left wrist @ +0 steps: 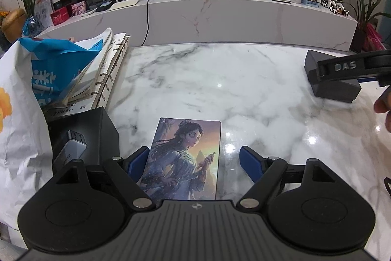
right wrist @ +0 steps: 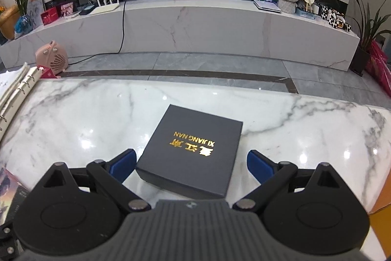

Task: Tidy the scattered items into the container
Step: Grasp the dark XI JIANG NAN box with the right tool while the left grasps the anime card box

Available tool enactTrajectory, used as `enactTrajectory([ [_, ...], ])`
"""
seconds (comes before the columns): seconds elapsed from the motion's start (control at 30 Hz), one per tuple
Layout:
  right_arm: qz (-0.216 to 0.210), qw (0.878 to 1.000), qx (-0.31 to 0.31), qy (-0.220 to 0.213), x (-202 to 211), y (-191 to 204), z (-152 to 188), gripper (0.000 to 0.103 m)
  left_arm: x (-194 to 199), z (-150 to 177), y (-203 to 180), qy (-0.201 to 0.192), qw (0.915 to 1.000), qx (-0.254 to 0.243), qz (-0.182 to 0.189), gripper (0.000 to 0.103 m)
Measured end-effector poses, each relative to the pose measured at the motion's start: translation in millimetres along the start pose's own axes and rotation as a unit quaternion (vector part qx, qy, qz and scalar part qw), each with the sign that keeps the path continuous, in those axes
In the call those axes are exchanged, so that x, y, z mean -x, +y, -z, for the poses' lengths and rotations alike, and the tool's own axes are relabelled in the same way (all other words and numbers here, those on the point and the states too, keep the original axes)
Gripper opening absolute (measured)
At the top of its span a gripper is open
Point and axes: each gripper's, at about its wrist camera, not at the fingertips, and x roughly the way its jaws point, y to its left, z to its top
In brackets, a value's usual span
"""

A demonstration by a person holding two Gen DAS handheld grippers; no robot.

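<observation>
An illustrated card (left wrist: 183, 160) of a robed figure lies flat on the marble table (left wrist: 220, 80), between the fingers of my open left gripper (left wrist: 194, 155). A black open box (left wrist: 85, 136) holding a grey adapter (left wrist: 70, 148) stands just left of it. My right gripper (right wrist: 191, 159) is open, its blue fingers on either side of the near end of a dark lid with gold lettering (right wrist: 193, 148). That dark lid (left wrist: 332, 80) also shows at the right in the left wrist view, under the right gripper's arm. The card's corner (right wrist: 7, 187) shows at the lower left of the right wrist view.
A ring binder with loose papers (left wrist: 107, 70) and a white and blue paper bag (left wrist: 29, 94) sit at the table's left. Beyond the far table edge are the floor, a pink heater (right wrist: 51, 58) and a long white TV bench (right wrist: 195, 23).
</observation>
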Motion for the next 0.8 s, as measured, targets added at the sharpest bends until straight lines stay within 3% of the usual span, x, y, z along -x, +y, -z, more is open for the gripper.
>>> enactTrajectory([
  [0.17, 0.009, 1.000, 0.007, 0.008, -7, 3, 5, 0.096, 3, 2, -8, 0.005, 0.9997, -0.011, 0.019, 0.093],
  [0.53, 0.004, 1.000, 0.014, 0.004, -5, -3, 8, 0.084, 7, 4, -16, 0.001, 0.9988, -0.016, 0.046, 0.067],
  [0.8, -0.005, 1.000, 0.023, -0.002, 7, -11, 21, 0.084, 8, 5, -25, 0.001, 0.9982, -0.027, 0.053, 0.066],
])
